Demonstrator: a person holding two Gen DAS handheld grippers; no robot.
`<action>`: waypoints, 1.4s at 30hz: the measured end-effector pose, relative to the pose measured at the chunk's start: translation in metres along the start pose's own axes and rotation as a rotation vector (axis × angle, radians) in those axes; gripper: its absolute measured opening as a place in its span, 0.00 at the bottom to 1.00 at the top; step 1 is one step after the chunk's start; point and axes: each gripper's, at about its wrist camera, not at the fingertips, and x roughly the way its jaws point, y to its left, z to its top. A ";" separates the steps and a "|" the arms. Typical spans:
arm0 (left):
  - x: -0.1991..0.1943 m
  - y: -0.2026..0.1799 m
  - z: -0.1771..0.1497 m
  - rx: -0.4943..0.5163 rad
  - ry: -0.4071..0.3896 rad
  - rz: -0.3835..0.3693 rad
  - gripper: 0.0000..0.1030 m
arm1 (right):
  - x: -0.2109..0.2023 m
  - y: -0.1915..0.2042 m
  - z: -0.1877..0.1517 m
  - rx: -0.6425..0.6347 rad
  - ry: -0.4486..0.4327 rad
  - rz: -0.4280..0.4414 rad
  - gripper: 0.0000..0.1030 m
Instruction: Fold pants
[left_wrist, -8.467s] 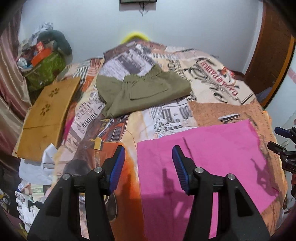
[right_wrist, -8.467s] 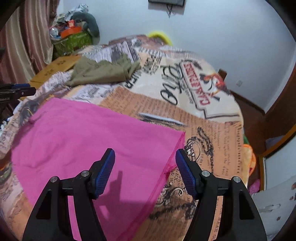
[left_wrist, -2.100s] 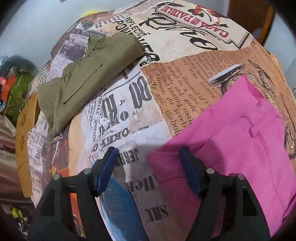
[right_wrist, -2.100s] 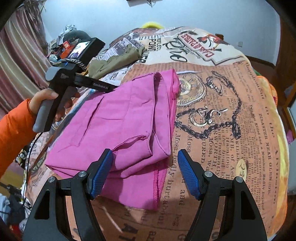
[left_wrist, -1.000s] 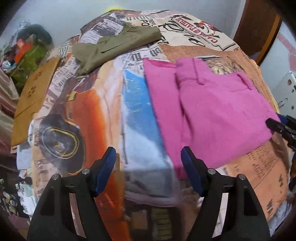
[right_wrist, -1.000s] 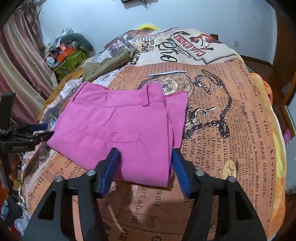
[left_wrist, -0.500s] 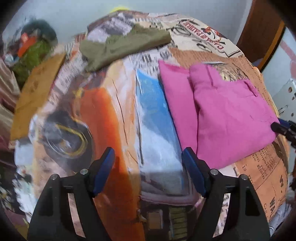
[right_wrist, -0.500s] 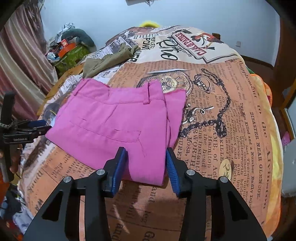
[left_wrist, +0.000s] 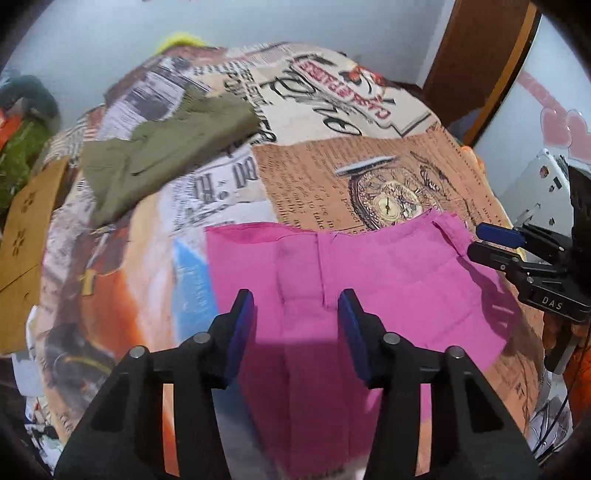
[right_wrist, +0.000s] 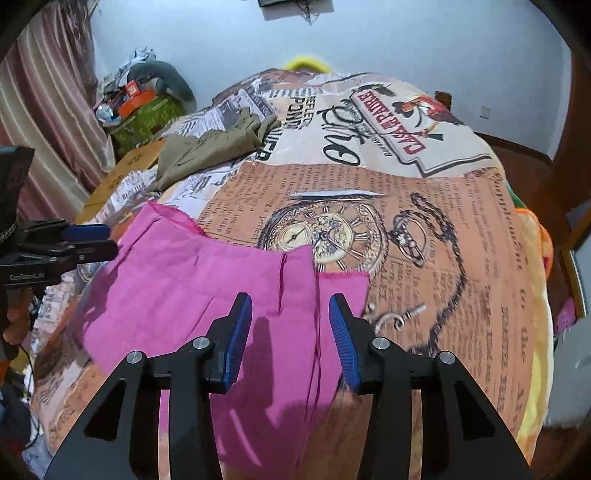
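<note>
The pink pants (left_wrist: 369, 280) lie folded on the printed bedspread (left_wrist: 317, 173); they also show in the right wrist view (right_wrist: 192, 288). My left gripper (left_wrist: 297, 317) is open, its blue pads just above the near left part of the pants. My right gripper (right_wrist: 290, 325) is open over the pants' near right edge, straddling a fold seam. Neither holds cloth. The right gripper also shows at the right edge of the left wrist view (left_wrist: 495, 243), and the left gripper at the left edge of the right wrist view (right_wrist: 92, 240).
Folded olive-green pants (left_wrist: 166, 147) lie farther back on the bed (right_wrist: 214, 147). A cardboard sheet (left_wrist: 22, 229) lies at the bed's left edge. Clutter and a green bag (right_wrist: 147, 107) sit in the far left corner. A wooden door (left_wrist: 480, 62) stands at the right.
Both grippers have moved in over the pink pants from the near side. The right gripper's jaws have narrowed over the last second. The pants lie folded as before.
</note>
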 end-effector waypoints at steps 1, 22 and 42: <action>0.007 -0.001 0.003 0.003 0.011 -0.009 0.46 | 0.005 -0.001 0.002 0.001 0.012 0.008 0.39; 0.030 -0.010 0.018 0.049 -0.044 -0.007 0.23 | 0.033 -0.003 0.009 -0.092 0.006 -0.049 0.12; -0.033 0.008 0.001 0.019 -0.123 0.106 0.69 | -0.031 0.002 0.014 -0.062 -0.043 -0.089 0.42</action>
